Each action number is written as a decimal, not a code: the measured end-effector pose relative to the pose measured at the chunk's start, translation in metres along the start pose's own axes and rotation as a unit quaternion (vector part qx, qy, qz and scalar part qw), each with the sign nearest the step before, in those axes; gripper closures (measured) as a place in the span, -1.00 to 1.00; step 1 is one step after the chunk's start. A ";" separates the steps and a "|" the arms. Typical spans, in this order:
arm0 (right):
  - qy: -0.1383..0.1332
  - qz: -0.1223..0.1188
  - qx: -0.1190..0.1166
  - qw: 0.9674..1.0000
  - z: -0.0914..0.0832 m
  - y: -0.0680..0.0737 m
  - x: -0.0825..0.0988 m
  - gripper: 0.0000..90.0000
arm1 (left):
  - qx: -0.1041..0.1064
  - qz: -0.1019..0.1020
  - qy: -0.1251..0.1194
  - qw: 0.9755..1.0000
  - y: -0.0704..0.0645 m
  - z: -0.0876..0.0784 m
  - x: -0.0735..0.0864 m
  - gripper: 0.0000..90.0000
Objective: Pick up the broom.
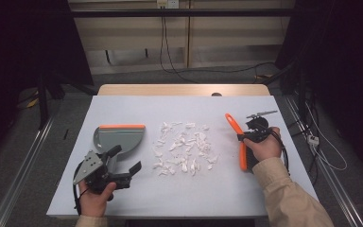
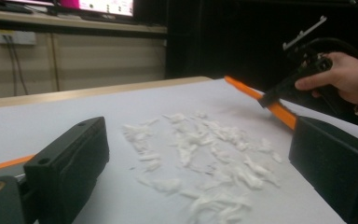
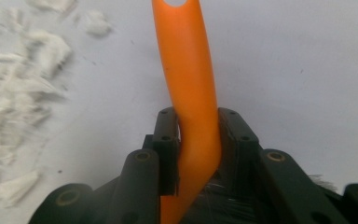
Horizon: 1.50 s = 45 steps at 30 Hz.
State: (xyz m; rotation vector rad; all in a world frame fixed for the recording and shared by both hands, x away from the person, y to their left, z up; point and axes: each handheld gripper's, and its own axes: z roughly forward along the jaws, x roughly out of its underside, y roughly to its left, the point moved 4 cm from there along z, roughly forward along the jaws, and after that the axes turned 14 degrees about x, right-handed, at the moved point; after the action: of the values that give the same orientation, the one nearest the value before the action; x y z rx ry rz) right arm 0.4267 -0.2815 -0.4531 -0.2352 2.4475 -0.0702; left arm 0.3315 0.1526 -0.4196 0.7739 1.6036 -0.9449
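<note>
An orange-handled brush [image 1: 235,126] lies slanted at the right of the mat, and my right gripper [image 1: 242,137] is shut on its handle [image 3: 191,79], black bristles [image 1: 251,160] under the hand. A loose pile of white paper scraps [image 1: 184,147] covers the mat's middle, just left of the brush. At the left lies a grey dustpan [image 1: 119,137] with an orange rim. My left gripper [image 1: 127,161] stands open just in front of the dustpan, nothing between its jaws. In the left gripper view, it [image 2: 200,168] faces the scraps [image 2: 205,154], the brush [image 2: 261,100] beyond.
A pale mat [image 1: 217,184] covers most of the wooden table [image 1: 184,89]. Metal rails [image 1: 19,170] run along both sides of the table on the floor, and cables [image 1: 321,146] lie to the right. A wall with sockets stands behind.
</note>
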 end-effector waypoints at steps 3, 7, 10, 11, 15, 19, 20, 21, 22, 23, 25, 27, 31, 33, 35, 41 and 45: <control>-0.067 0.006 -0.013 0.998 -0.015 -0.001 0.003 0.58 | 0.030 -0.008 0.011 0.999 -0.014 0.025 -0.003 -0.93; -0.149 -0.002 -0.018 0.989 -0.040 0.005 0.010 0.58 | 0.059 -0.013 0.040 0.997 -0.029 0.062 -0.001 -0.91; -0.195 -0.009 -0.020 0.981 -0.057 0.011 0.012 0.58 | 0.079 -0.019 0.050 0.995 -0.037 0.086 0.001 -0.87; -0.208 -0.005 -0.025 0.978 -0.063 0.013 0.012 0.59 | 0.084 -0.015 0.057 0.995 -0.039 0.094 0.002 -0.87; -0.265 -0.001 -0.035 0.964 -0.081 0.018 0.009 0.59 | 0.093 0.009 0.074 0.993 -0.049 0.123 0.009 -0.66; -0.274 0.002 -0.047 0.961 -0.083 0.024 0.008 0.59 | 0.125 0.010 0.090 0.988 -0.061 0.154 0.014 -0.61; -0.275 0.002 -0.050 0.960 -0.084 0.027 0.007 0.59 | 0.135 0.013 0.095 0.986 -0.064 0.160 0.014 -0.58; -0.276 0.001 -0.053 0.960 -0.086 0.030 0.005 0.59 | 0.143 0.017 0.101 0.984 -0.068 0.165 0.014 -0.56; -0.281 -0.003 -0.055 0.958 -0.088 0.034 0.003 0.59 | 0.143 0.017 0.107 0.984 -0.070 0.169 0.014 -0.55; -0.288 -0.014 -0.060 0.956 -0.093 0.043 -0.002 0.59 | 0.147 0.011 0.106 0.983 -0.072 0.173 0.014 -0.46; -0.291 -0.025 -0.063 0.954 -0.098 0.052 -0.009 0.59 | 0.153 -0.003 0.108 0.982 -0.072 0.178 0.014 -0.39; -0.296 -0.031 -0.072 0.952 -0.102 0.063 -0.016 0.59 | 0.154 -0.016 0.103 0.982 -0.070 0.180 0.014 -0.27; -0.301 -0.039 -0.090 0.948 -0.107 0.079 -0.025 0.59 | 0.156 -0.031 0.099 0.982 -0.066 0.179 0.014 -0.11; -0.305 -0.053 -0.100 0.946 -0.109 0.096 -0.032 0.59 | 0.144 -0.027 0.105 0.984 -0.062 0.176 0.013 0.41; -0.303 -0.059 -0.099 0.946 -0.110 0.105 -0.036 0.59 | 0.138 -0.042 0.103 0.984 -0.059 0.172 0.012 0.52; -0.303 -0.017 -0.103 0.947 -0.110 0.118 -0.043 0.27 | 0.083 -0.072 0.083 0.990 -0.041 0.152 0.009 0.57; -0.283 0.034 -0.094 0.954 -0.108 0.124 -0.037 0.07 | 0.039 -0.068 0.053 0.995 -0.032 0.141 0.002 0.58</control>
State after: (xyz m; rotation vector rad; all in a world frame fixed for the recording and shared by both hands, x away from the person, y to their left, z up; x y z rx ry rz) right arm 0.3683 -0.1540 -0.3599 -0.2175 1.8849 0.2329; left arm 0.3688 0.0137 -0.4322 0.7877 1.7380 -1.0860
